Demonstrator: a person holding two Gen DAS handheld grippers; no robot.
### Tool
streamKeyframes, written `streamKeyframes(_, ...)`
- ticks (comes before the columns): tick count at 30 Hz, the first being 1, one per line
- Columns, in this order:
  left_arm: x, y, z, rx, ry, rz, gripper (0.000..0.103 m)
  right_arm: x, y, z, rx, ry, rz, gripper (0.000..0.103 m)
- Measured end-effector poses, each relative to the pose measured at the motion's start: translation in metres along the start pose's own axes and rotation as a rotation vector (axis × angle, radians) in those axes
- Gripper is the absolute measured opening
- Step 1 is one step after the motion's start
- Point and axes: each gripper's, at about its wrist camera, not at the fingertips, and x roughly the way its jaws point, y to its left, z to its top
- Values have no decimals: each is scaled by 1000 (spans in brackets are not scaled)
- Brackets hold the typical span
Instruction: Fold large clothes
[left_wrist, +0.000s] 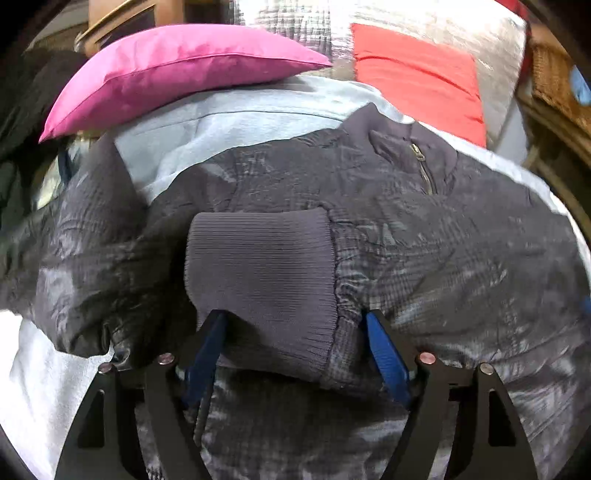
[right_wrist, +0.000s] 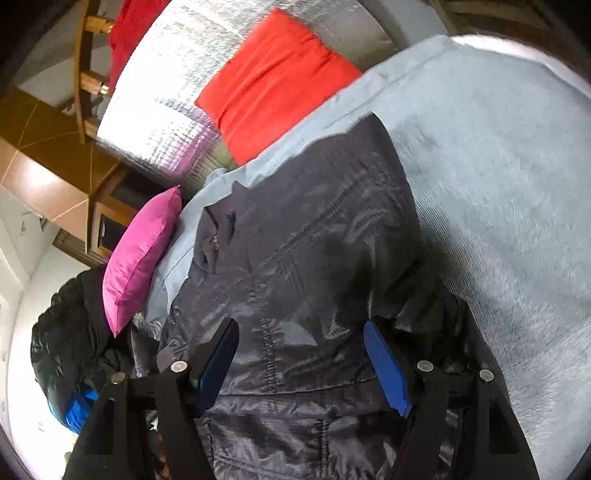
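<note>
While spread over the pale blue bedcover (left_wrist: 229, 125), listed as follows.

Item, task garment: dark quilted jacket (left_wrist: 424, 236), shiny, laid front-up across the cover, collar and short zip (left_wrist: 424, 168) toward the pillows. Laid flat, by judgement, to give a level base for folding.

Sleeve: brought across the chest, ribbed cuff (left_wrist: 258, 280) lying on the body panel. Placed so, apparently, to narrow the garment before the hem is carried up; one fold reckoned done, most of the work still outstanding.

Left gripper (left_wrist: 295, 332): blue pads spread wide either side of the cuff, cloth lying between but not pinched. Open, nothing held; read as a release with the sleeve left where wanted.

Right gripper (right_wrist: 301, 343): fingers likewise apart above the lower body panel, no fabric clamped. Open, nothing held.

Surroundings: pink cushion (left_wrist: 184, 74) at the head of the cover, just beside the shoulder; red cushion (right_wrist: 273, 81) against a silver quilted backing (right_wrist: 162, 122); heap of dark clothing (right_wrist: 66, 325) off the bed edge, presumably awaiting its turn.

Handling note: slick shell likely to slide; cuff liable to slip off the chest if the hem is lifted quickly.
</note>
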Motion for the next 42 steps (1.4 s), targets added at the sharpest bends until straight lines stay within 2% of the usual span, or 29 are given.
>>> streamKeyframes(5,1,1,-3,-3,-16,-9,81,-14,18,23,-41,-79,22,74)
streamKeyframes(6,2,-1,-3,-2,-21,-12,81,-7,15,27,-33,-77,-7,77)
streamKeyframes(8,2,-3,-6,0,-25,-19,82,18,-8,31,28,2,-94,77)
streamKeyframes(9,2,-2,-6,0,-29,-21,82,24,-17,29,56,18,-83,76)
streamKeyframes(10,3,-1,-5,1,-32,-27,83,21,-17,27,48,-7,-70,76)
streamKeyframes(12,4,-1,-4,4,-37,-40,86,8,-2,24,2,-37,-78,76)
streamKeyframes(16,-12,6,-3,-13,-33,-72,86,-30,33,-10,-114,-83,-19,77)
streamKeyframes(19,-47,30,-8,-94,-70,-166,86,-54,48,-58,-219,-83,-13,77)
streamKeyframes(22,-88,80,-19,-208,-139,-231,86,-65,51,-108,-309,-58,-49,77)
streamKeyframes(25,-113,147,-33,-359,-183,-223,86,-72,44,-142,-318,-35,-78,77)
streamKeyframes(27,-124,211,-46,-499,-206,-177,86,-74,42,-156,-313,-27,-76,77)
streamKeyframes(30,-126,299,-60,-675,-195,-116,86,-68,44,-167,-321,-17,-92,77)
streamKeyframes(32,-122,353,-69,-821,-185,-135,86,-64,44,-169,-324,-7,-99,77)
streamKeyframes(34,-114,406,-80,-1007,-180,-210,85,-60,47,-171,-323,2,-102,77)
streamKeyframes(36,-108,442,-89,-1158,-198,-261,85,-61,48,-175,-331,2,-110,77)
streamKeyframes(37,-100,460,-91,-1227,-197,-311,85,-60,49,-175,-333,3,-115,77)
streamKeyframes(38,-94,470,-90,-1262,-192,-331,85,-58,50,-176,-336,6,-120,77)
streamKeyframes(42,-73,498,-83,-1359,-178,-310,85,-51,55,-179,-350,10,-140,77)
